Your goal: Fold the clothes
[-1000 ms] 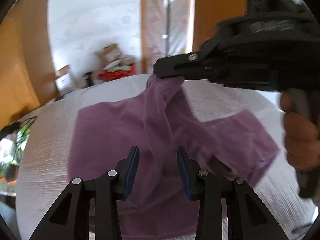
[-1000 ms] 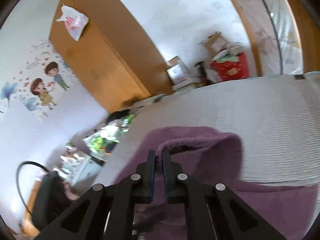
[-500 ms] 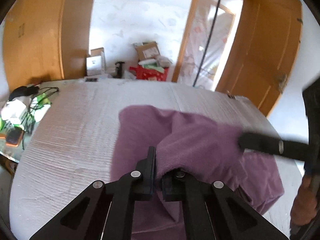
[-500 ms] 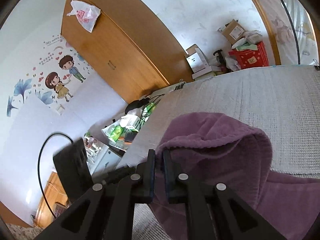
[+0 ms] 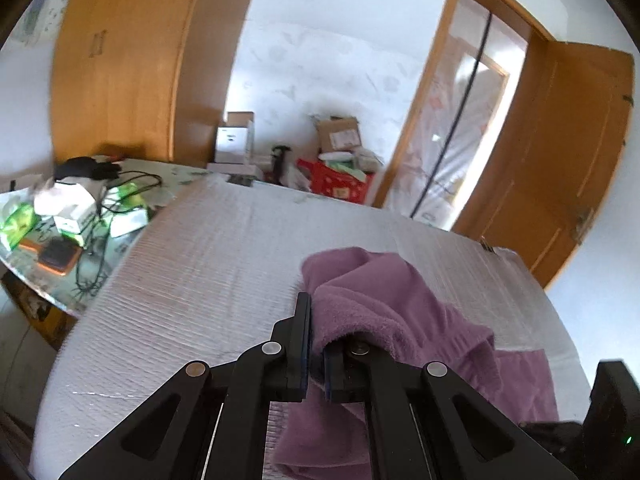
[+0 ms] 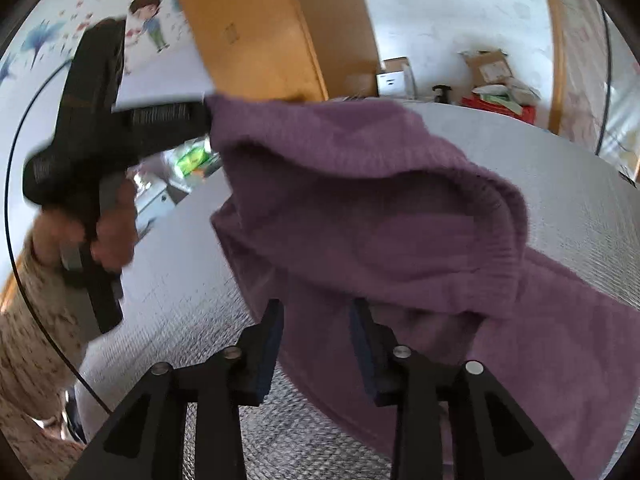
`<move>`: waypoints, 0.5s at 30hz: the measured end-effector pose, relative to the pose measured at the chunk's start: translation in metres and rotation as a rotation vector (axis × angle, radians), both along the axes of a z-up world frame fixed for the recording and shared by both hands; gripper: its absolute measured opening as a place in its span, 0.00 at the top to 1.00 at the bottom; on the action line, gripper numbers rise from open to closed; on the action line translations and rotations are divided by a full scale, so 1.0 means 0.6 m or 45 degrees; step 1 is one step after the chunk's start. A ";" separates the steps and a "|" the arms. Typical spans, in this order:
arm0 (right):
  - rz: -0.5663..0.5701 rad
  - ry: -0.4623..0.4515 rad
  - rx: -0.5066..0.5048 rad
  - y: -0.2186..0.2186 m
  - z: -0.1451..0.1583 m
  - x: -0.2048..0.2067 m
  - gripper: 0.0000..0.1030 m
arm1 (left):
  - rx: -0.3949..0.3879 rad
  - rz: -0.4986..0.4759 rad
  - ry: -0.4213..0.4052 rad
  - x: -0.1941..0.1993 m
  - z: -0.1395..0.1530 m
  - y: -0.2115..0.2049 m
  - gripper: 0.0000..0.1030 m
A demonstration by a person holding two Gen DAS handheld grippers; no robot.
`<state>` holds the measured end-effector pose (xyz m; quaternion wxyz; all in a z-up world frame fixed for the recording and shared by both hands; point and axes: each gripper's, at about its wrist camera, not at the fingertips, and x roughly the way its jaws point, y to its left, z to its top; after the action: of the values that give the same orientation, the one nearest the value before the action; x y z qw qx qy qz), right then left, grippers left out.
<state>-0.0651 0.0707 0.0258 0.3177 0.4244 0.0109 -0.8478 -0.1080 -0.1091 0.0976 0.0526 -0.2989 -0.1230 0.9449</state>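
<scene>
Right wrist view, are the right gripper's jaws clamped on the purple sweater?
No, the right gripper has its jaws standing apart, with the purple sweater hanging loose past them, not pinched.

Bright daylight; fisheye-bent edges; motion blur, perhaps strongest right view.

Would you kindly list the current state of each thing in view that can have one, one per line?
Purple knitted sweater: partly lifted off the bed, bunched, one edge pinched.
Left gripper: shut on the sweater's edge.
Right gripper: jaws just opened, apart, fabric lying between them unpressed.
White textured bed cover: spread flat.
Orange wooden door: standing open.
Brown cardboard box: flaps open.
</scene>
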 end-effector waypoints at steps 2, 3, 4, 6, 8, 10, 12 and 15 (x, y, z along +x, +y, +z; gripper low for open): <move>0.027 -0.027 0.019 -0.013 -0.014 0.000 0.57 | 0.011 0.031 0.005 0.004 0.002 -0.013 0.95; 0.031 -0.033 0.039 -0.019 -0.020 -0.001 0.57 | 0.018 0.054 0.000 0.006 0.001 -0.022 0.95; 0.026 -0.040 0.071 -0.022 -0.027 -0.003 0.57 | 0.022 0.069 -0.009 0.006 -0.002 -0.029 0.95; 0.020 -0.043 0.119 -0.027 -0.038 -0.004 0.57 | 0.028 0.095 -0.023 0.008 -0.008 -0.039 0.95; 0.033 -0.011 0.151 -0.030 -0.040 0.001 0.57 | 0.033 0.111 -0.034 0.008 -0.014 -0.046 0.95; 0.029 0.015 0.199 -0.034 -0.042 0.002 0.64 | 0.038 0.127 -0.044 0.009 -0.020 -0.054 0.95; 0.007 0.033 0.233 -0.033 -0.042 -0.001 0.76 | 0.035 0.134 -0.045 0.010 -0.022 -0.059 0.95; -0.018 0.032 0.228 -0.028 -0.040 -0.005 0.94 | 0.035 0.151 -0.044 0.012 -0.022 -0.070 0.95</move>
<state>-0.0680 0.0537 0.0019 0.2724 0.4404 0.0879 -0.8510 -0.1006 -0.1508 0.0844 -0.0016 -0.3064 -0.1543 0.9393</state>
